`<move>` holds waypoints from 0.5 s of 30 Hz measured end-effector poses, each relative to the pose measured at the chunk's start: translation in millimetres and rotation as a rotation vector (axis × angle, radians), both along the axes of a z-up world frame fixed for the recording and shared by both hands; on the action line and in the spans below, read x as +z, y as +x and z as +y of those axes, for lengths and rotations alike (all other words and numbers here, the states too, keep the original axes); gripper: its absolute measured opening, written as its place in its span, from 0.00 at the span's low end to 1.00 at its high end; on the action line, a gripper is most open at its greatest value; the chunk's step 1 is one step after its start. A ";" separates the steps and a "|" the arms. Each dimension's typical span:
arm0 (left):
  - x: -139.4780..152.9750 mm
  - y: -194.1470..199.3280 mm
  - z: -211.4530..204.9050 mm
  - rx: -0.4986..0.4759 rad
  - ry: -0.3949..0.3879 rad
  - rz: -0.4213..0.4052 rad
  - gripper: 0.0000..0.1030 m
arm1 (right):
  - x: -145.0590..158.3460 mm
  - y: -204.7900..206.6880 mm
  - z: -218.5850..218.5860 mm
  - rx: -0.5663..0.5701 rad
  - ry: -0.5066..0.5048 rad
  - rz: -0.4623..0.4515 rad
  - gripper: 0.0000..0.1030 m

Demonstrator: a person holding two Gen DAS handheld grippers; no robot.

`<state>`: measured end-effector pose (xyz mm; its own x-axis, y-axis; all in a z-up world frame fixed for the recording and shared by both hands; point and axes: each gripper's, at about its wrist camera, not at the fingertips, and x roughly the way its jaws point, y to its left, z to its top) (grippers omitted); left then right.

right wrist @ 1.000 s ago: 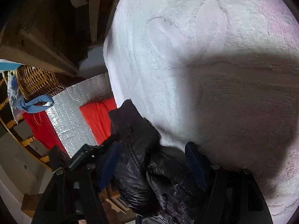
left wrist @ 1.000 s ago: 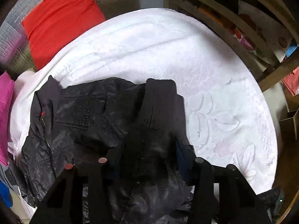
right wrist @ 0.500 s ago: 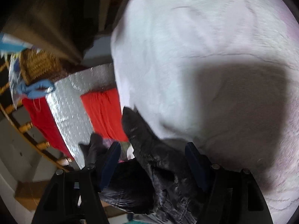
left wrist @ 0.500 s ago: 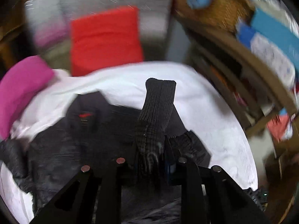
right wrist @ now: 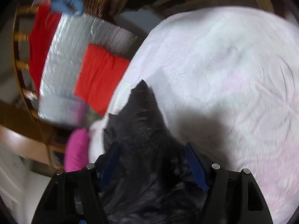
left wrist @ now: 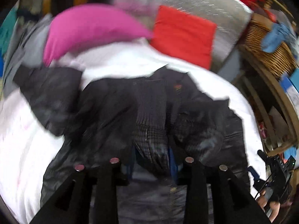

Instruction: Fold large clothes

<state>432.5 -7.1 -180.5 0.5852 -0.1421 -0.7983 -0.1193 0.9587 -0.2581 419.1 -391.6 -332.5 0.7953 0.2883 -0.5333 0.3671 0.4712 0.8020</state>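
Note:
A black shiny jacket [left wrist: 112, 108] lies spread on a white fleece blanket [left wrist: 22, 149]. My left gripper [left wrist: 151, 160] is shut on the jacket's ribbed knit cuff [left wrist: 151, 112], which stands up between the fingers. In the right wrist view my right gripper [right wrist: 153, 164] holds a bunched part of the jacket [right wrist: 142, 123] between its blue pads [right wrist: 195, 166], which stand fairly wide apart. The right gripper also shows at the lower right of the left wrist view [left wrist: 274, 177]. Both views are blurred by motion.
A pink cushion [left wrist: 89, 28] and a red cushion [left wrist: 183, 35] lie at the blanket's far edge against a silver foil panel [left wrist: 214, 1]. A wicker basket [left wrist: 267, 44] and a wooden frame [left wrist: 276, 97] stand to the right.
The left gripper has closed on the cuff and swung left, bringing the pink cushion and the jacket's far sleeve into view. The right gripper has swung too, still holding jacket fabric.

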 end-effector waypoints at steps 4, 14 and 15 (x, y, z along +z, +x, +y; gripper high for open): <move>-27.7 -3.7 47.2 0.094 -0.056 0.077 0.40 | -11.4 13.4 -2.1 0.019 -0.050 0.048 0.72; -60.6 17.1 81.9 0.096 -0.299 0.137 0.61 | -26.0 38.9 9.2 0.123 -0.121 0.100 0.69; -68.9 26.4 77.7 0.057 -0.333 0.177 0.61 | -23.6 40.2 12.8 0.129 -0.154 0.101 0.56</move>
